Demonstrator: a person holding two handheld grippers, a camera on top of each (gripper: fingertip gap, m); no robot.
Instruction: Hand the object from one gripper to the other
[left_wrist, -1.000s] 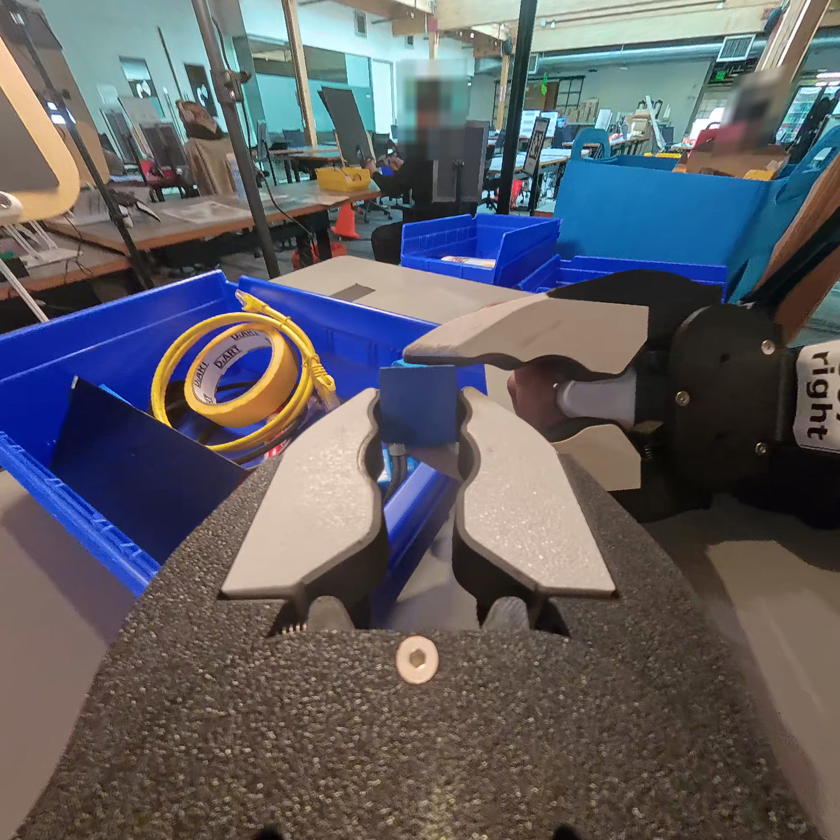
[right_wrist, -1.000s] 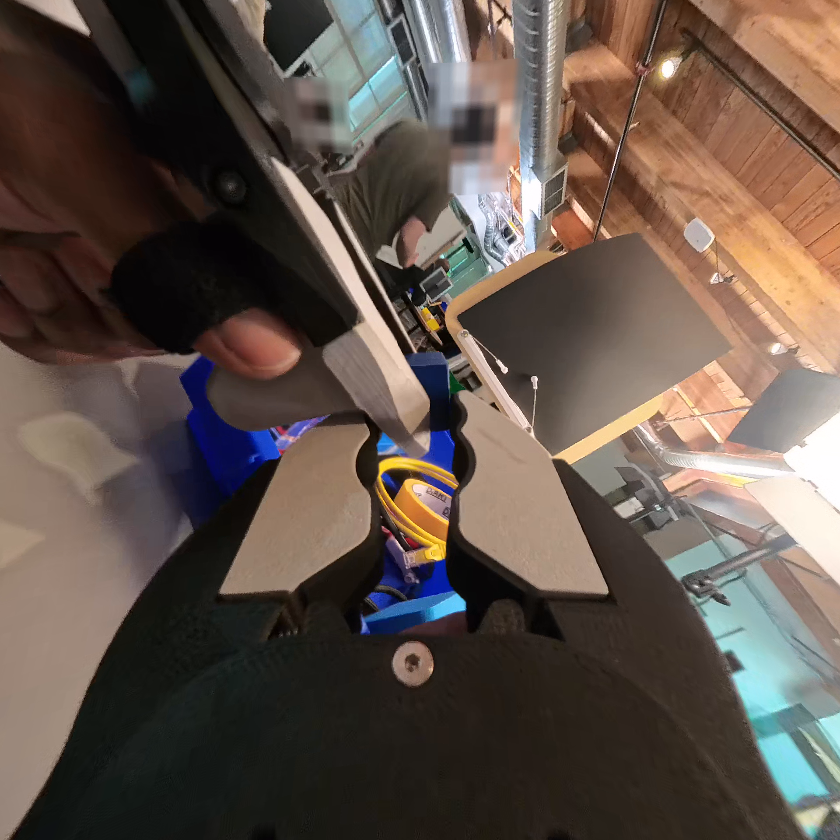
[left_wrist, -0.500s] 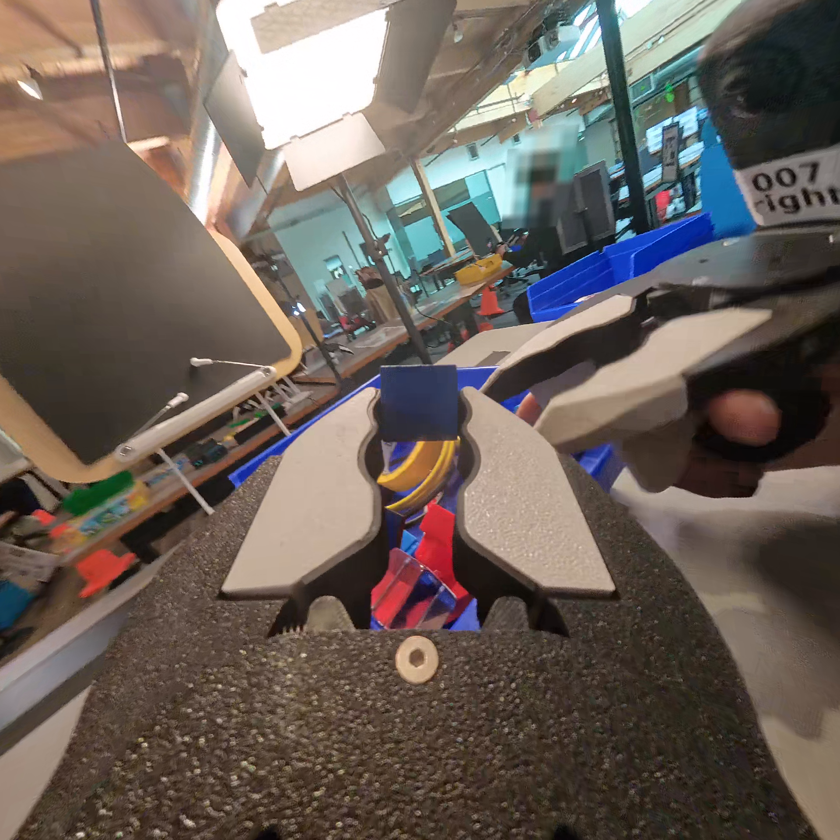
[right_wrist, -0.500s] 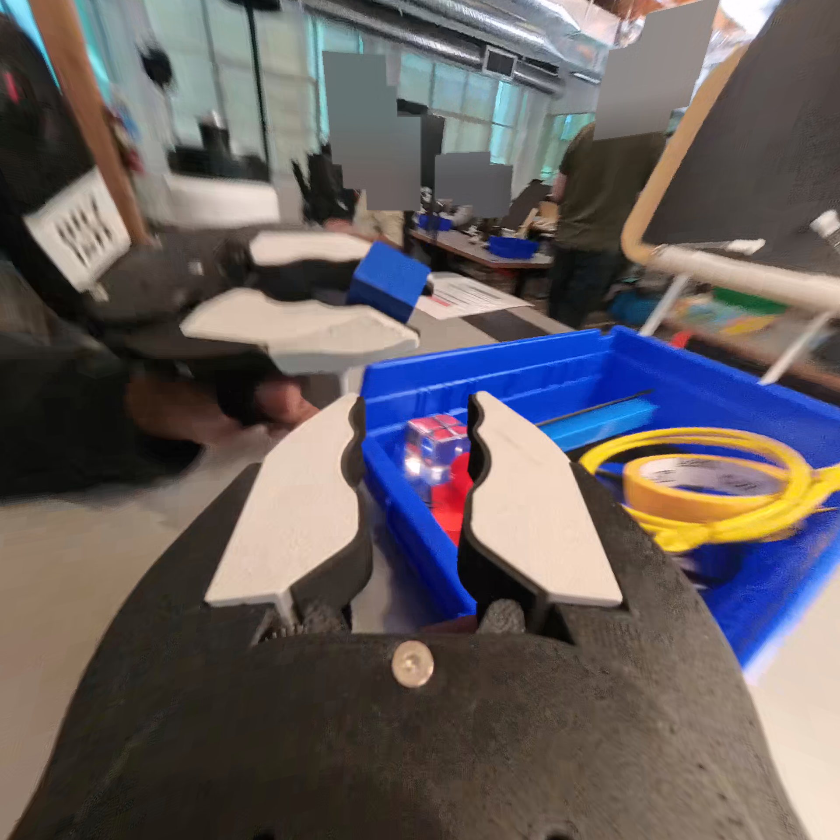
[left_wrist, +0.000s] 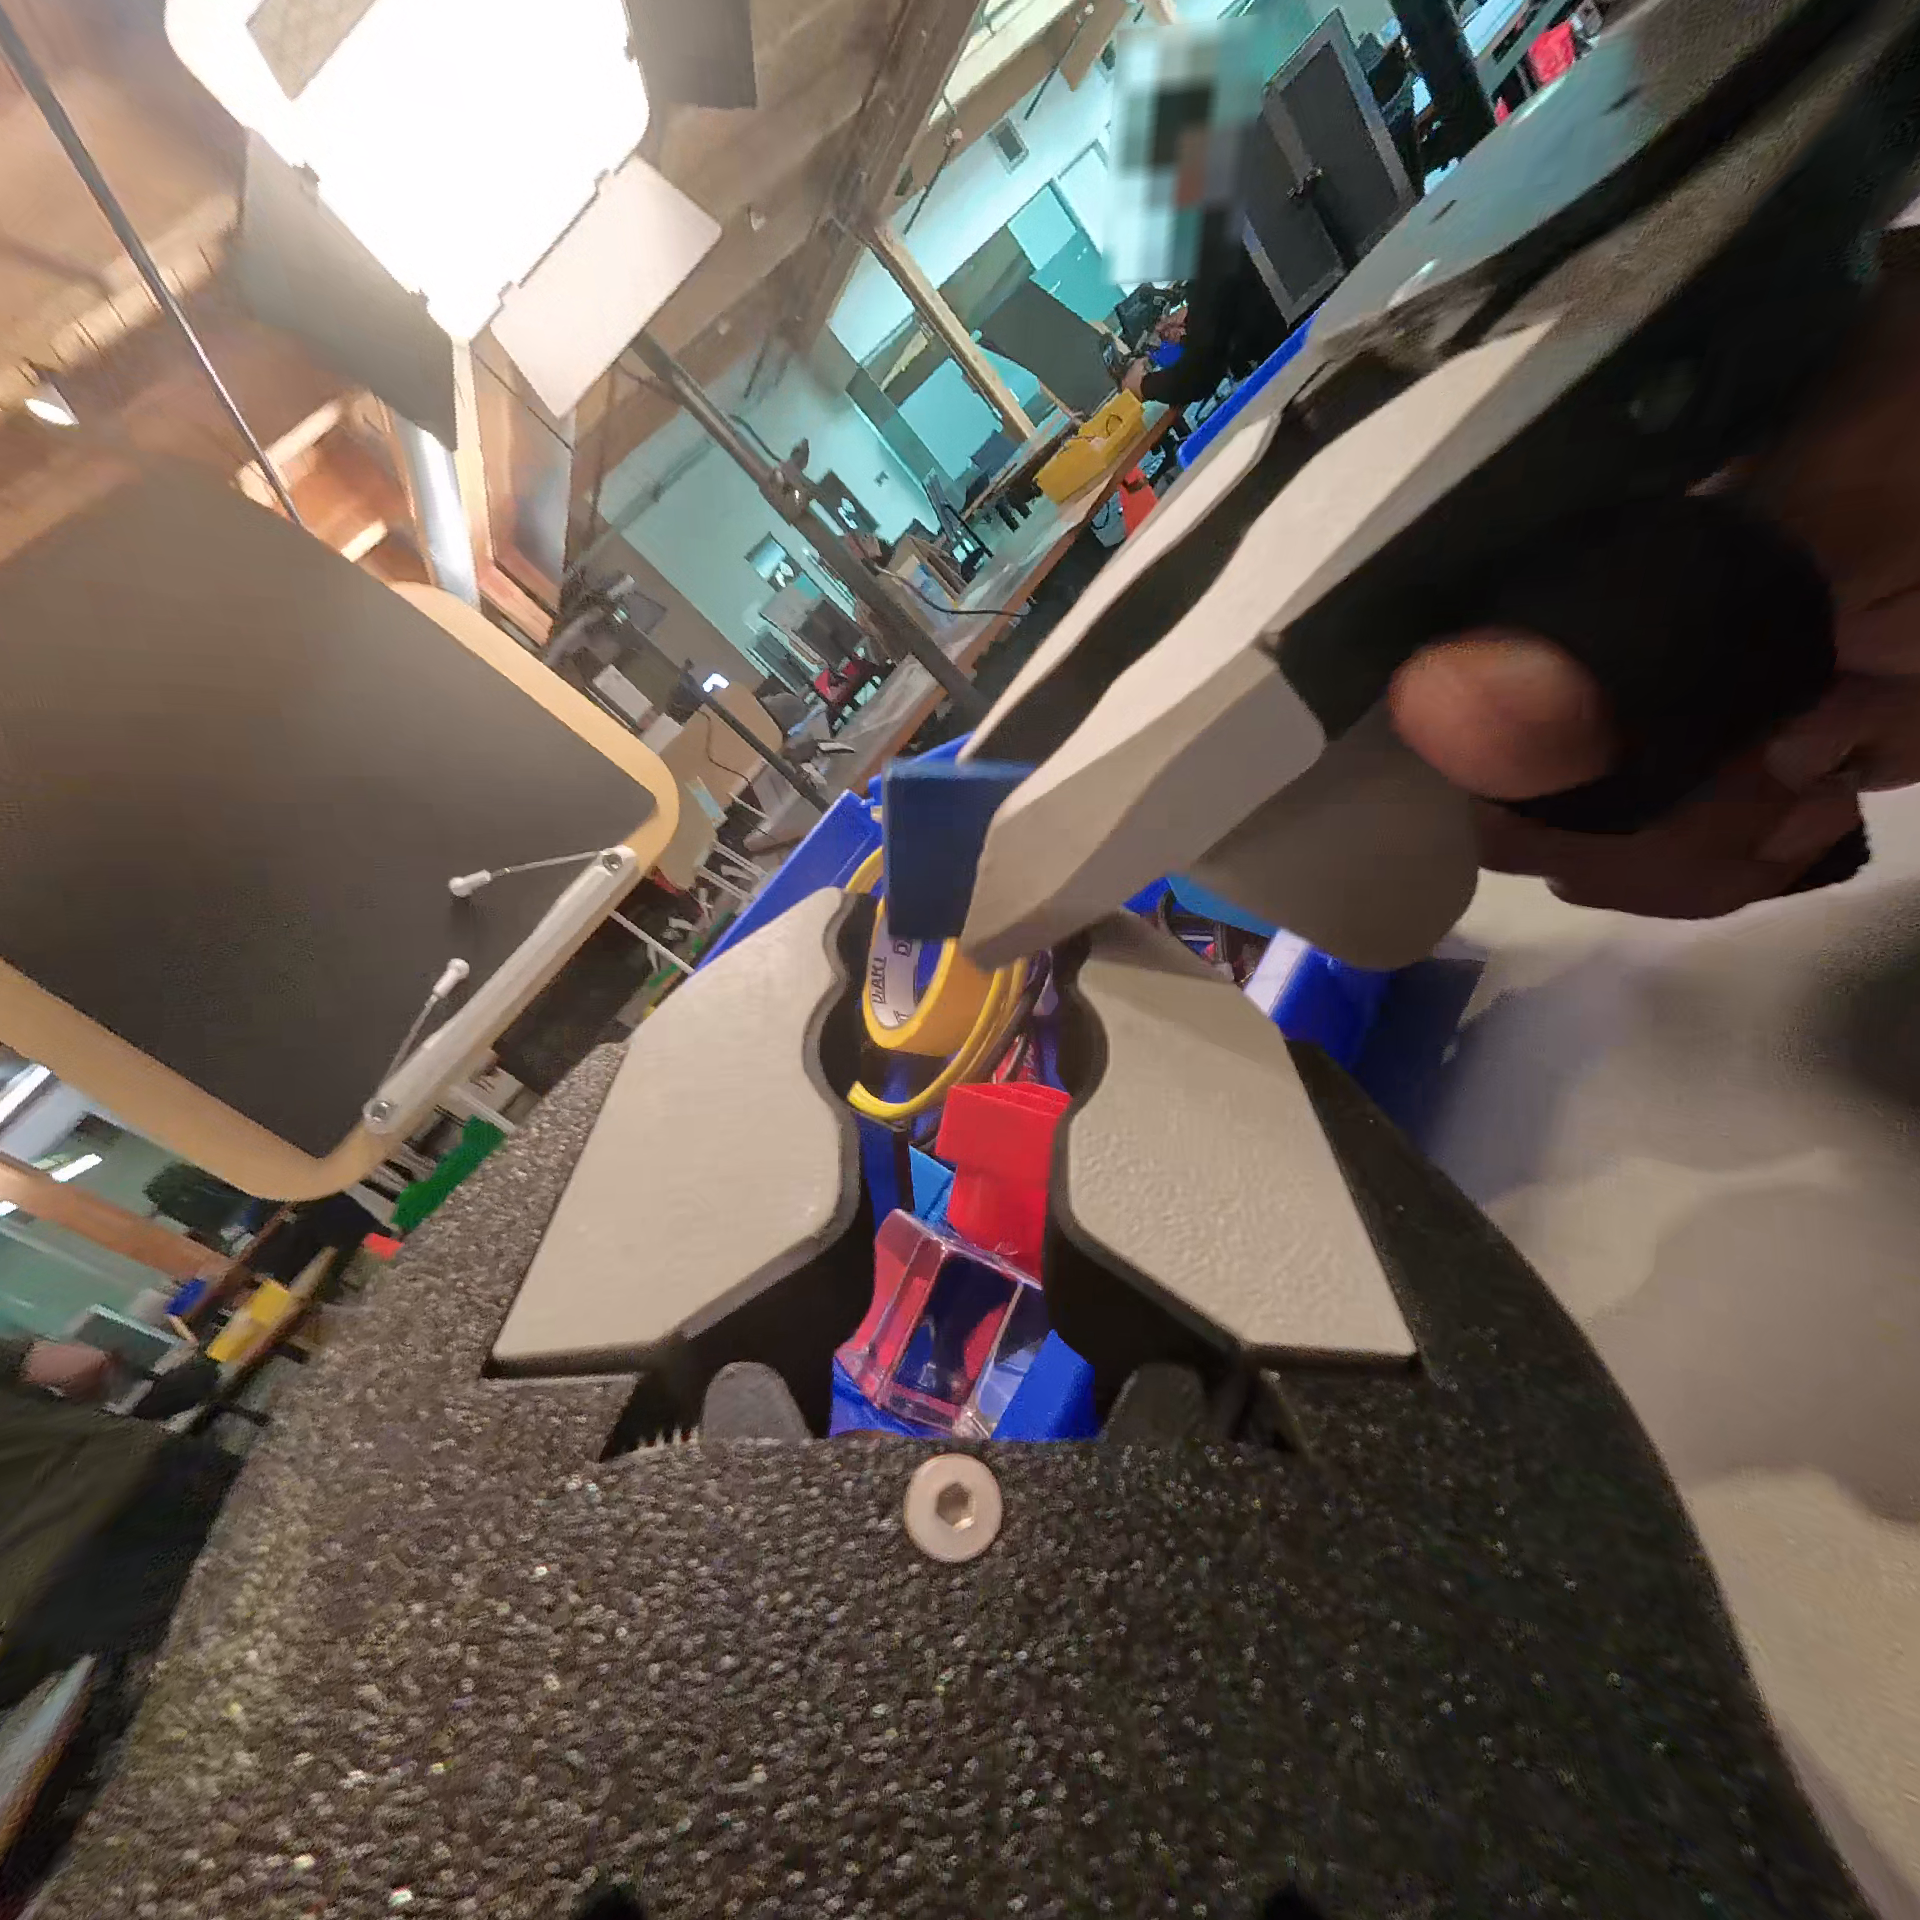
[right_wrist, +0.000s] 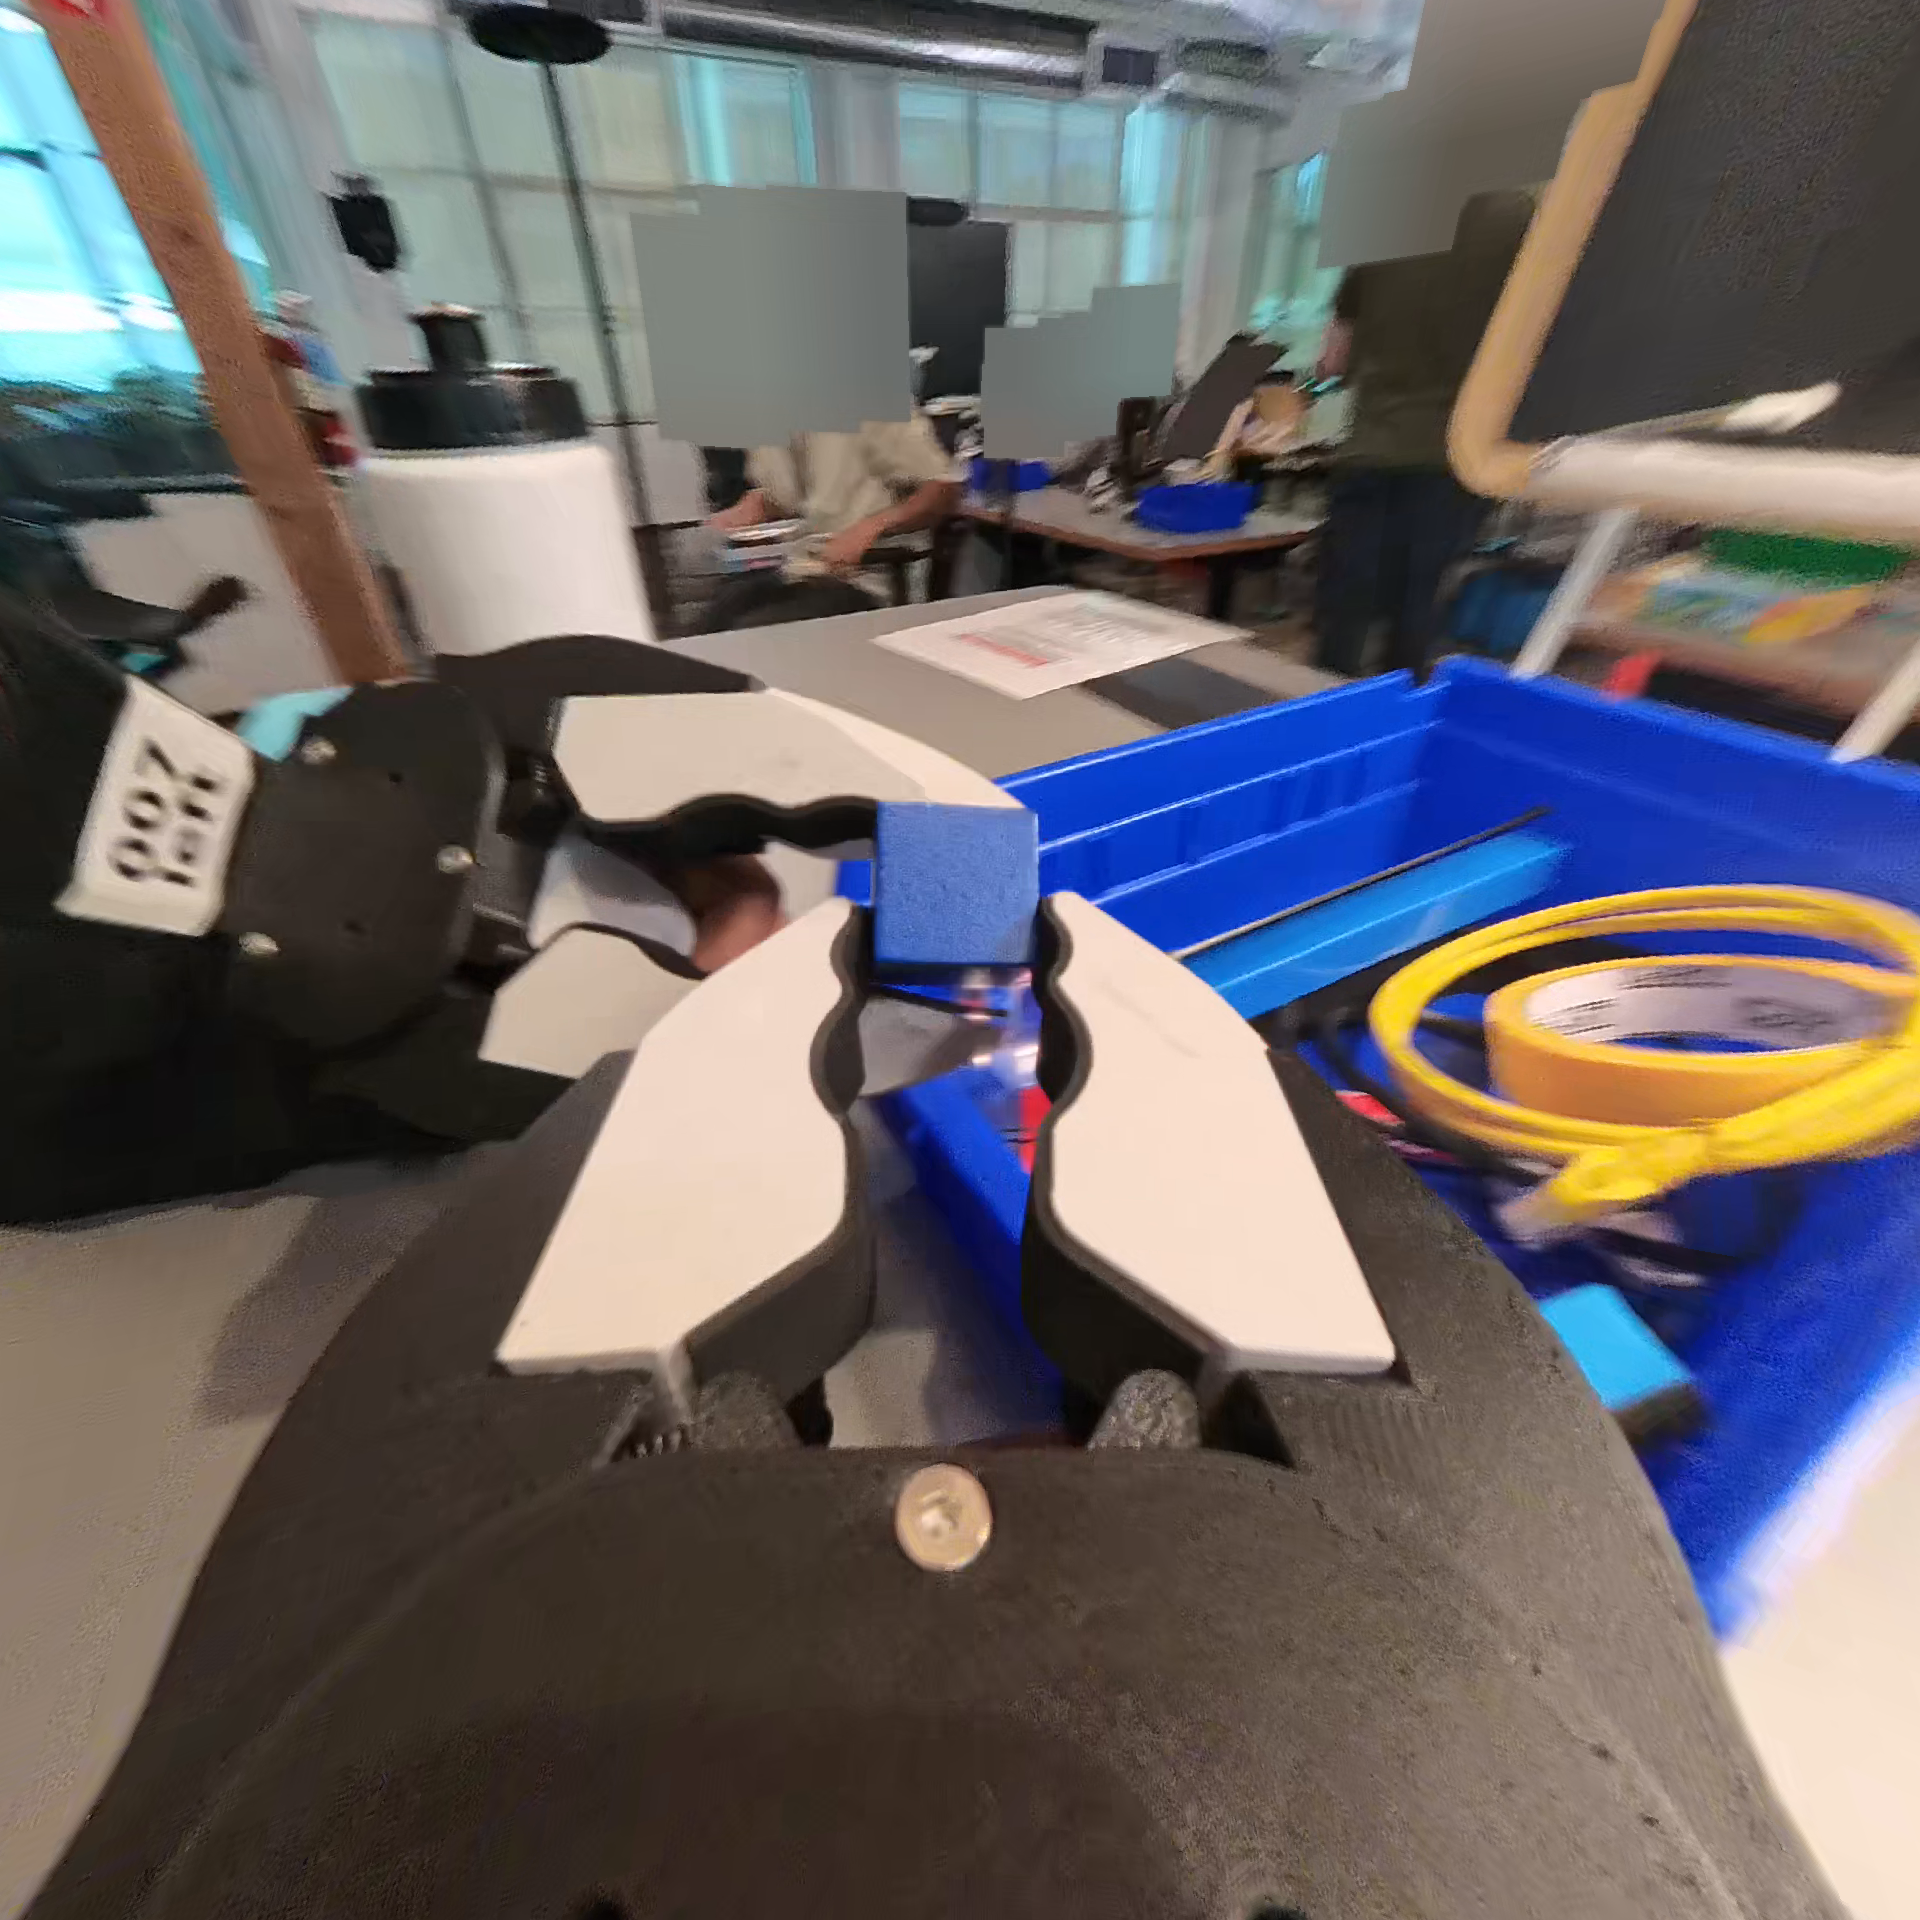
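A small blue foam cube (right_wrist: 954, 883) sits clamped between the fingertips of my right gripper (right_wrist: 948, 914), held in the air over the near rim of a blue bin (right_wrist: 1351, 748). My left gripper (right_wrist: 790, 883) reaches in from the left with its jaws spread apart, one fingertip still beside the cube. In the left wrist view the cube (left_wrist: 930, 852) sits just above the open left gripper (left_wrist: 956, 925), pinched by the right gripper (left_wrist: 966, 842) coming in from the right. A person's thumb (left_wrist: 1496, 717) rests on the right gripper.
The bin holds a yellow tape roll (right_wrist: 1662, 1029), a coiled yellow cable (right_wrist: 1558, 1101), a red piece (left_wrist: 997, 1143) and a clear block (left_wrist: 945, 1340). It stands on a grey table (right_wrist: 156, 1403). A black panel (left_wrist: 260, 779) hangs to the left. Left and right tips are no more than a few centimetres apart.
The right gripper came in and shut on the blue cube. The left gripper's jaws, which held the cube before, have spread apart.
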